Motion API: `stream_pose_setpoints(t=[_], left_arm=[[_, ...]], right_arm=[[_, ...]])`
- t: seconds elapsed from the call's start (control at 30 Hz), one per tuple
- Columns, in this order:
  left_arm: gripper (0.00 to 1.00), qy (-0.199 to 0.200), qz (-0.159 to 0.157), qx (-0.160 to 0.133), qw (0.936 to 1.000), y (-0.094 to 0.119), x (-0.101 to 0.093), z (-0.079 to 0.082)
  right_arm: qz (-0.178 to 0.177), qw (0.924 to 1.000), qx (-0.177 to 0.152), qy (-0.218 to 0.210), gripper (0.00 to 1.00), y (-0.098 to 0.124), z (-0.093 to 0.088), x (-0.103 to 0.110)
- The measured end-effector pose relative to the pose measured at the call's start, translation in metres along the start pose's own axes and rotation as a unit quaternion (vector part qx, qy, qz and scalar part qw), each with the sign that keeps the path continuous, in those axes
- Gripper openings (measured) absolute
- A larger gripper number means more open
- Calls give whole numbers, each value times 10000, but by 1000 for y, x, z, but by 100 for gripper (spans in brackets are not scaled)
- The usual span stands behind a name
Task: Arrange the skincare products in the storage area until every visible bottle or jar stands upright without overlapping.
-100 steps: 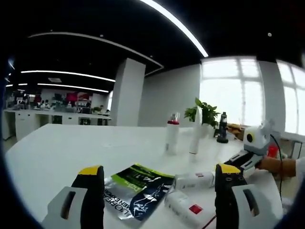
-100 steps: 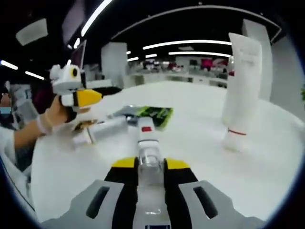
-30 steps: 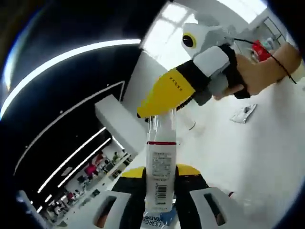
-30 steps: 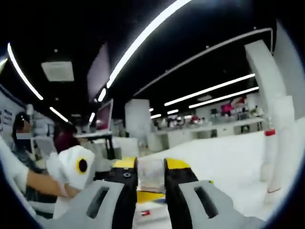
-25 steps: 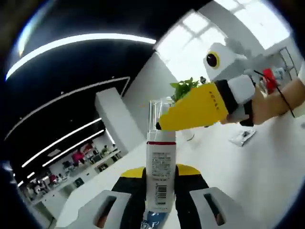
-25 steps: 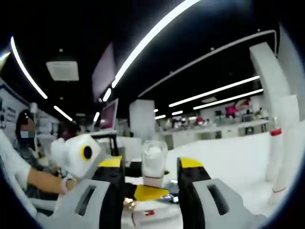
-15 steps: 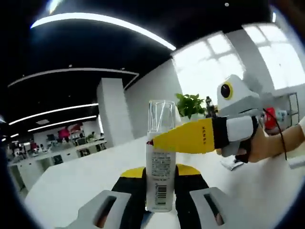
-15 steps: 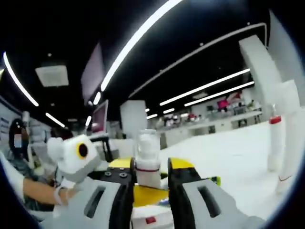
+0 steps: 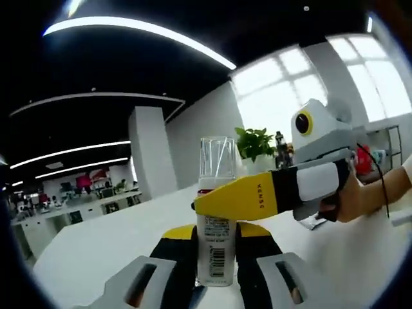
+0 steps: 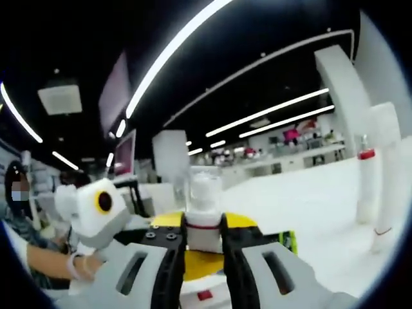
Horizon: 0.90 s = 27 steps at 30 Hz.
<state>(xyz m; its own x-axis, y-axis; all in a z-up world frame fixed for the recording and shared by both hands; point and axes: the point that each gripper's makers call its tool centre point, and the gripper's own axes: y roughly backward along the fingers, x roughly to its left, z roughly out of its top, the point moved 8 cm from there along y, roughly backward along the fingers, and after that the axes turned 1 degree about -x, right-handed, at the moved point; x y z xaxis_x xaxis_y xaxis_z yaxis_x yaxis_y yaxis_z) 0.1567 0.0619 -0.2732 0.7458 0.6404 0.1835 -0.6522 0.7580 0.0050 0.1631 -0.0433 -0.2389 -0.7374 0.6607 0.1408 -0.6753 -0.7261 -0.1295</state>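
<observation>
An open office with a dark ceiling (image 9: 129, 64), long strip lights (image 9: 138, 31), a white pillar (image 9: 149, 154) and bright windows (image 9: 293, 84).

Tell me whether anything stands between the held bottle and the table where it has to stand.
Nothing visible does. Both grippers, left and right, clamp the bottle upright above the white table. The table straight below is hidden by the fingers. A green packet lies behind, to the side.

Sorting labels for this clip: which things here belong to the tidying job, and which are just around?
Job:
bottle with clear cap, gripped by left tool and right tool
red-capped bottle, upright
white tube, upright

Just around:
potted plant
green packet
</observation>
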Motion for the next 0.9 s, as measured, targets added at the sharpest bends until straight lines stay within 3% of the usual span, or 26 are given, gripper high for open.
stream_pose_setpoints(t=[0.07, 0.17, 0.2, 0.3, 0.37, 0.4, 0.5, 0.73, 0.9], left_arm=[[29, -10, -6, 63, 10000, -2, 0, -2], [46, -30, 26, 211, 9998, -4, 1, -6], [47, 218, -79, 304, 9993, -5, -1, -9], [48, 370, -72, 323, 9988, -5, 1, -11], [55, 686, -88, 294, 9972, -5, 2, -12], [58, 822, -106, 269, 9962, -4, 2, -12], [64, 1250, -104, 237, 9918, -3, 6, -13], [81, 1206, 186, 365, 9919, -5, 12, -16], [87, 1421, 110, 382, 9891, -7, 13, -18]], right_arm=[[-94, 9999, -10, 72, 19, -2, 0, -4], [-219, 9996, -22, 168, 19, -2, 1, -7], [-336, 9991, -74, 240, 19, -2, 2, -10], [-571, 9980, -94, 270, 19, 0, 3, -17], [-834, 9946, -137, 601, 19, 4, 4, -22], [-1082, 9911, -145, 762, 19, 0, 9, -41], [-1304, 9870, -63, 941, 19, 4, 7, -41], [-1805, 9780, 71, 1045, 19, 10, 3, -52], [-2164, 9726, -21, 849, 19, 3, 4, -72]])
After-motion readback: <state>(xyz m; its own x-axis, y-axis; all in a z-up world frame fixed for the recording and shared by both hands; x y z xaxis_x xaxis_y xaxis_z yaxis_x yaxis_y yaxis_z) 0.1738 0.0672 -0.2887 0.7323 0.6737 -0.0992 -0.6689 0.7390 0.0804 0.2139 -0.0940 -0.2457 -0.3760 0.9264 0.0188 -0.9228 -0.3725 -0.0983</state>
